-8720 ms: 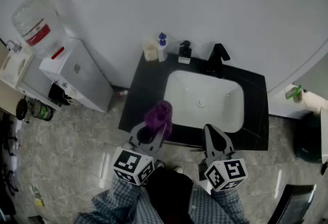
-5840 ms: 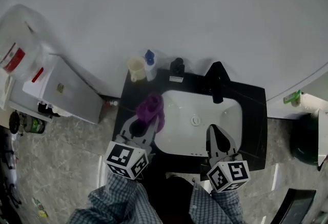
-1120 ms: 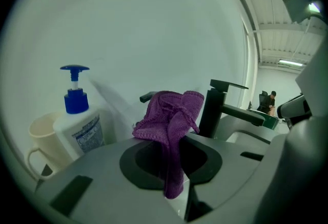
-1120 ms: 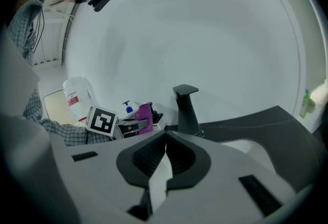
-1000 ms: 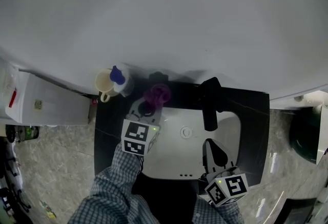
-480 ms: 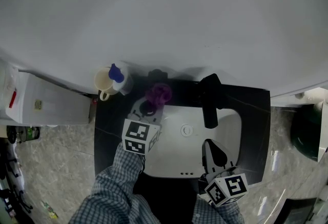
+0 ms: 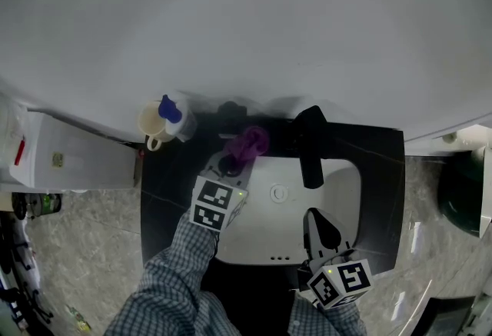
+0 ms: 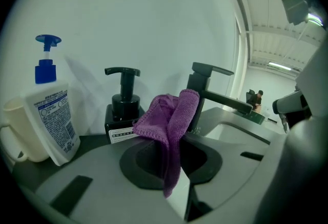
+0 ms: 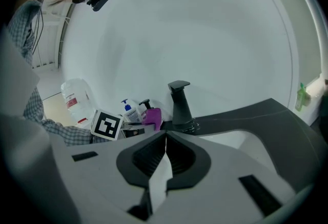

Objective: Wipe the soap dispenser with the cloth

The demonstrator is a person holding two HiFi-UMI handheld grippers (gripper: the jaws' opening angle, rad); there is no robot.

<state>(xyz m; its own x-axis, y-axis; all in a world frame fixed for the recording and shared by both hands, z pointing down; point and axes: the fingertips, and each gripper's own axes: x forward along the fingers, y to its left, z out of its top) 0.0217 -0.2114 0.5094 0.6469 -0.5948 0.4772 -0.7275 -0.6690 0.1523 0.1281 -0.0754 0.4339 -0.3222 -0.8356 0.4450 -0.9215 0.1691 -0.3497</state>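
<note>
Head view: the left gripper (image 7: 240, 155) reaches over the black counter (image 7: 377, 173), one purple cloth (image 7: 250, 142) at its tip just beside one black soap dispenser (image 7: 229, 110). One blue-pump bottle (image 7: 171, 113) and one cream mug (image 7: 150, 121) stand to the left. The right gripper (image 7: 315, 221) hovers over the white basin (image 7: 288, 211).

Left gripper view: both jaws pinch the cloth (image 8: 171, 113); the dispenser (image 8: 123, 110) stands close behind it, and whether they touch is unclear. One black faucet (image 8: 205, 84) stands to the right.

Right gripper view: both jaws are pressed together with nothing between them.
</note>
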